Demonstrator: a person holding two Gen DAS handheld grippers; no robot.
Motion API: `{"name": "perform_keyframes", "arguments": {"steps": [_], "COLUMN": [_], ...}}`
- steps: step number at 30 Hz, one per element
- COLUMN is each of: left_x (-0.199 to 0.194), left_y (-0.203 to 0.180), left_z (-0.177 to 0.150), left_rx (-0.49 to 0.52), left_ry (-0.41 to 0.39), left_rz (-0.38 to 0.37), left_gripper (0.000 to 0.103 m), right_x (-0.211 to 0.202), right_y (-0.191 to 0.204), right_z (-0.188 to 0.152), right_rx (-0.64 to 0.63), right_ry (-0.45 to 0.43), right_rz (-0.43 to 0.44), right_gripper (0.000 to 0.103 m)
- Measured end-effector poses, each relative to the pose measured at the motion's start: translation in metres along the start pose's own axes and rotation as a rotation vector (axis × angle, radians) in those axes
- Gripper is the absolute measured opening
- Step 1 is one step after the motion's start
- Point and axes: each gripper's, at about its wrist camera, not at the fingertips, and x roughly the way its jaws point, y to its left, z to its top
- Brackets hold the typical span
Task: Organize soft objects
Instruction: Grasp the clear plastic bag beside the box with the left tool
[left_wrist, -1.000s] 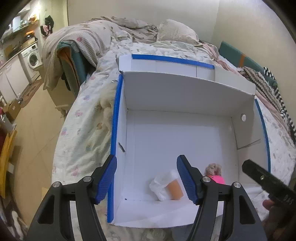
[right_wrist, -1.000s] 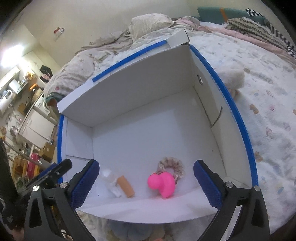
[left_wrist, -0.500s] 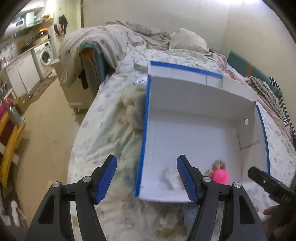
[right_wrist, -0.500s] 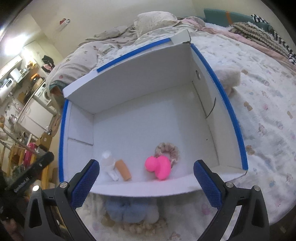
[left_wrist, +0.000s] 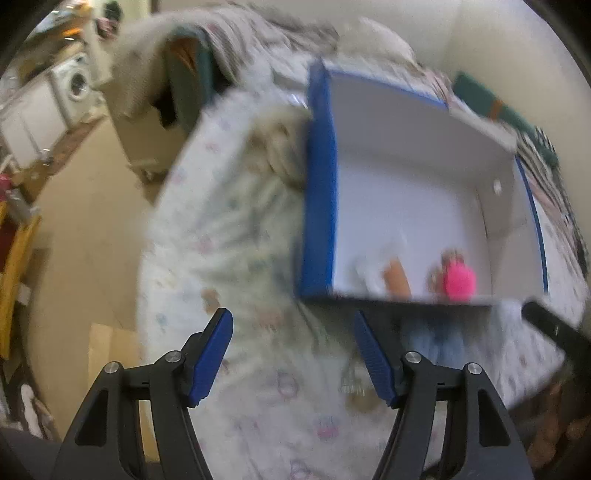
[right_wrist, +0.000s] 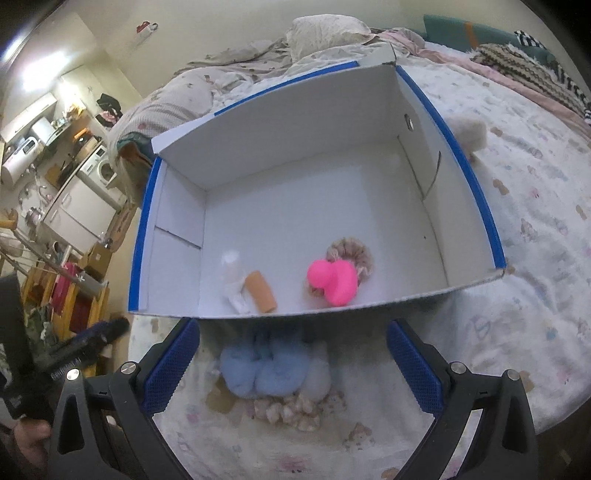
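Blue plush toy (right_wrist: 264, 367) lies outside white box (right_wrist: 295, 122)

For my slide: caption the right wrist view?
Open right gripper above a blue plush on the bed, before a white box holding a pink toy.

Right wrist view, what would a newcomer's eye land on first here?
The hot-pink toy near the front wall inside the white box on the bed, against a scrunchie. Just outside that wall lies a fluffy blue item, between the open right gripper's fingers.
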Motion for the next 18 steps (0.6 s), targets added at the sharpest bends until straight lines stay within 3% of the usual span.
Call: {"name": "perform_keyframes", "arguments": {"steps": [3,9,12,18], "left_x": [0.016,0.032,0.044,0.062], "left_y": [-0.008,-0.047,-0.075,-0.088], "left_z": [-0.013,-0.029,-0.044,-0.046], "left_rx": [0.051,0.175,0.288,0.313], "left_ry": [0.079,0.135,0.165,0.190], "left_rz": [-0.028,-0.151,-0.142,-0.123], "left_gripper": [0.065,0.065,0.065,0.064], "right_x": [0.003,0.009,0.008,0.010], "right_y": [-0.002,-0.003,-0.003,-0.005], "right_z": [-0.004,-0.006,-0.007,-0.006], "right_rx": [0.017,0.019,0.014,0.010], "right_ry": [0.020,0.040,0.042,0.055], "right_rz": [-0.001,-0.011,-0.022,-0.015], "right_gripper": [0.103,0.103,0.103,0.103]}}
